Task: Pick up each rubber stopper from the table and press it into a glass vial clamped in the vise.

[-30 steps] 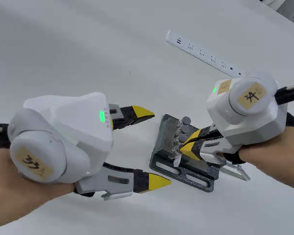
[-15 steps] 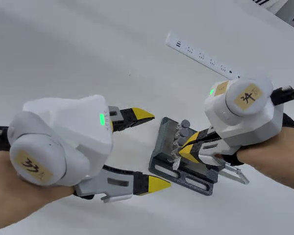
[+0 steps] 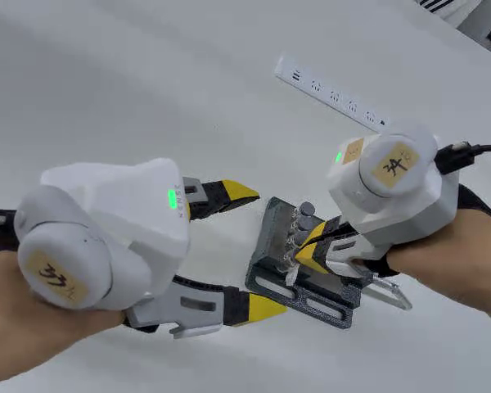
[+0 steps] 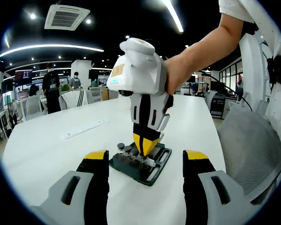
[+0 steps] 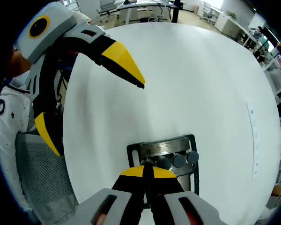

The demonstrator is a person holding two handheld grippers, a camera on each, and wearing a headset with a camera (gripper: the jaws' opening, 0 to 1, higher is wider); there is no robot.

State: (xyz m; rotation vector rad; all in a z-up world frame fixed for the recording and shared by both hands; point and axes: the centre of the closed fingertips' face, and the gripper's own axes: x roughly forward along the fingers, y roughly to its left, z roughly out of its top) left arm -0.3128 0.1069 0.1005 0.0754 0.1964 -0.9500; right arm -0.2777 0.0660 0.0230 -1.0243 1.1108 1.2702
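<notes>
A dark vise (image 3: 272, 237) on the white table clamps a row of glass vials topped with grey rubber stoppers (image 3: 308, 210). My right gripper (image 3: 304, 254) is shut, its yellow tips pressed down on the near end of that row. What lies under the tips is hidden. Seen from the right gripper (image 5: 147, 171), three stoppers (image 5: 179, 161) sit just beyond the tips in the vise (image 5: 161, 146). My left gripper (image 3: 256, 250) stands open and holds nothing, a short way left of the vise. From the left gripper (image 4: 146, 157), the right gripper (image 4: 143, 146) points straight down onto the vise (image 4: 147, 173).
A white power strip (image 3: 327, 94) lies on the table beyond the vise, also visible as the power strip (image 5: 253, 140) at the right. The vise handle (image 3: 389, 288) sticks out under my right hand. People and desks stand far behind the table.
The right gripper has shifted a little left and down over the vials. The left gripper has stayed put. The head camera drifted slightly.
</notes>
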